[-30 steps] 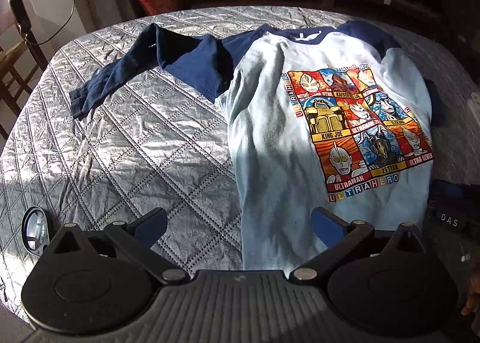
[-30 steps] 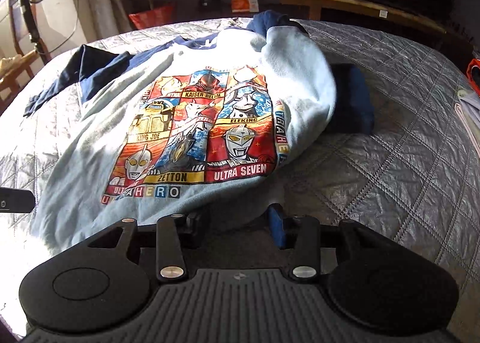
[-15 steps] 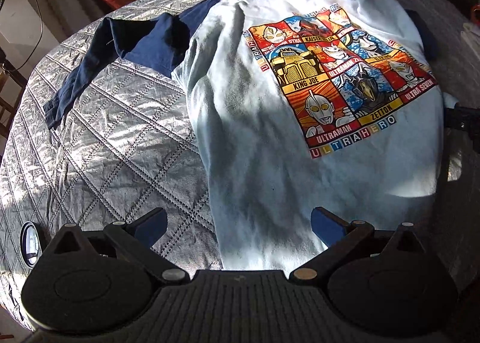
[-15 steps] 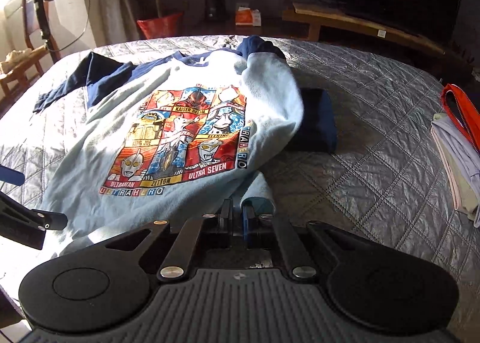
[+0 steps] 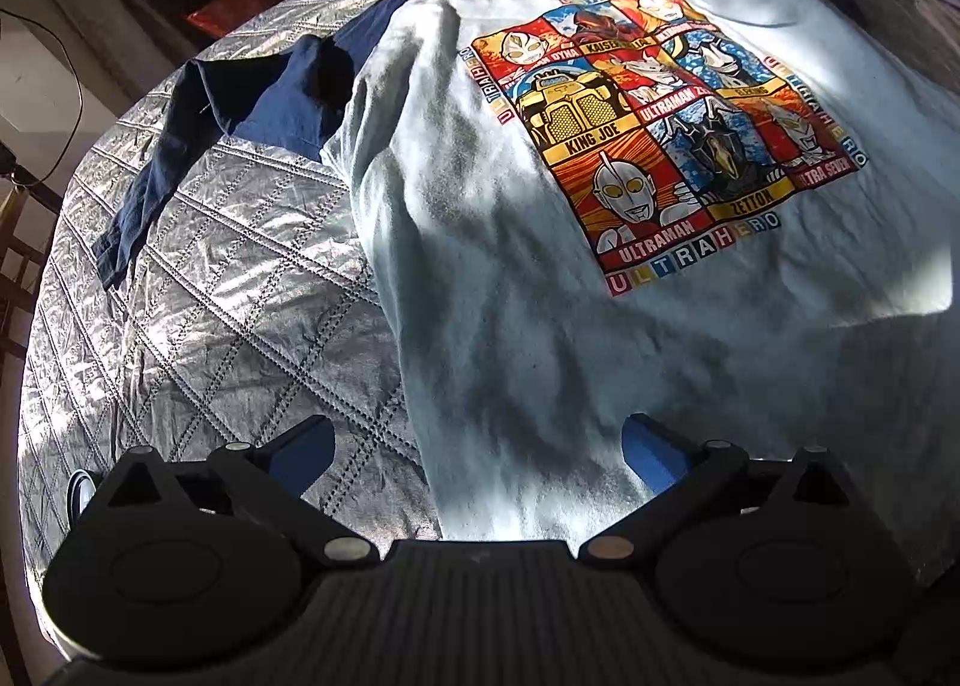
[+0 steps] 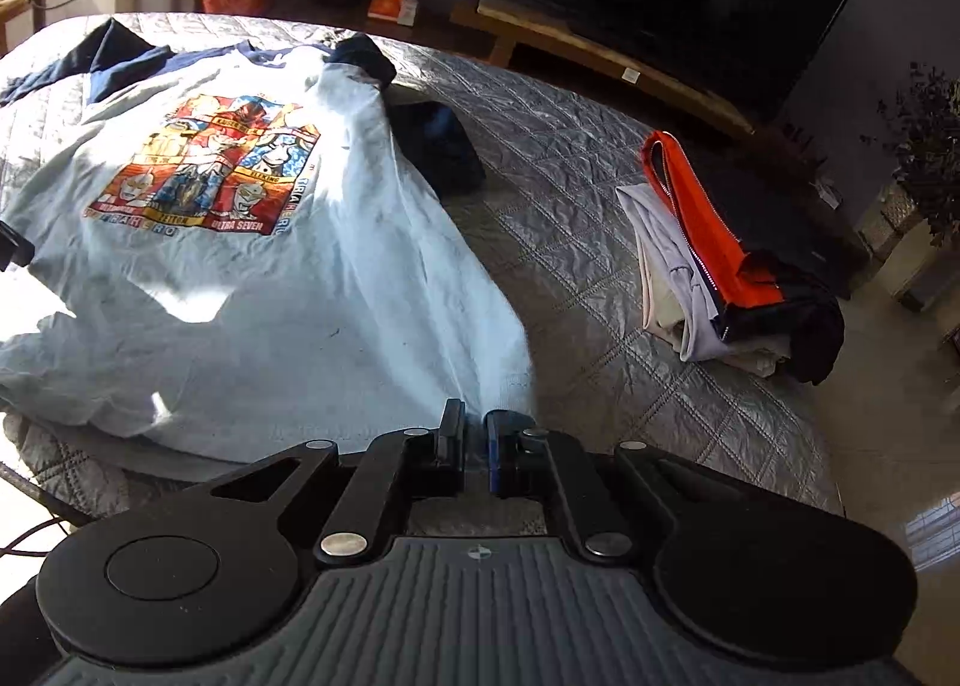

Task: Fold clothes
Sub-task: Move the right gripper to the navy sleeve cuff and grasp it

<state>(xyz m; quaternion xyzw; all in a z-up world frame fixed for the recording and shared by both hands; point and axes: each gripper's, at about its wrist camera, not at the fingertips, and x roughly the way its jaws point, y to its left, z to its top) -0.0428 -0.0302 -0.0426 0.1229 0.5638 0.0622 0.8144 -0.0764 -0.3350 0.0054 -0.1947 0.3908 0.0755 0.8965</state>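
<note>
One quilted bed (image 6: 600, 218) carries everything. One light-blue printed shirt (image 5: 540, 326) with navy sleeves lies face up across it, one sleeve spread to the side and the other bunched. It looks soft, light and limp, so it will likely sag and crease wherever it is unsupported; the hem corners seem the best places to hold. One stack of folded clothes (image 6: 720, 266) sits well apart on the bed. The right tongs (image 6: 474, 440) are clenched on the shirt's hem corner, having just closed on it. The left tongs (image 5: 477, 449) hang released over the other hem corner.
</note>
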